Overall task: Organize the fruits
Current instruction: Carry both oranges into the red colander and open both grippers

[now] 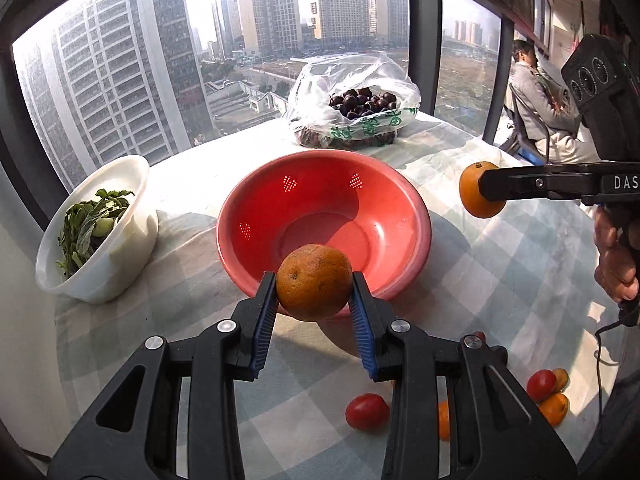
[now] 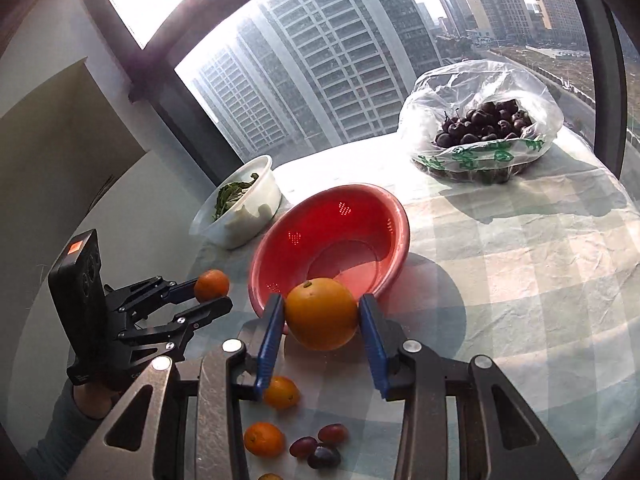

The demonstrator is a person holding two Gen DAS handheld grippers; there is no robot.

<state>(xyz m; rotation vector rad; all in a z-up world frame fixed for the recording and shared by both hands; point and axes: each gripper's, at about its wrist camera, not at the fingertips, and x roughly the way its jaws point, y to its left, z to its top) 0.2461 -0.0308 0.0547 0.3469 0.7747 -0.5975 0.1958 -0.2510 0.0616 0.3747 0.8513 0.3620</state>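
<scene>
My left gripper (image 1: pixel 314 286) is shut on a dull orange (image 1: pixel 314 282), held above the table just in front of the red colander bowl (image 1: pixel 324 184). My right gripper (image 2: pixel 322 314) is shut on a brighter orange (image 2: pixel 322 314), held near the bowl's (image 2: pixel 332 216) near rim. In the left wrist view the right gripper (image 1: pixel 486 192) shows with its orange (image 1: pixel 474 200) to the right of the bowl. In the right wrist view the left gripper (image 2: pixel 214 294) shows with its orange (image 2: pixel 211 285) left of the bowl. The bowl is empty.
A white bowl of greens (image 1: pixel 96 224) stands left of the red bowl. A plastic bag of dark cherries (image 1: pixel 356 108) sits at the back by the window. Small tomatoes (image 1: pixel 367 411), kumquats (image 2: pixel 281 392) and dark grapes (image 2: pixel 322 446) lie on the checked cloth below my grippers.
</scene>
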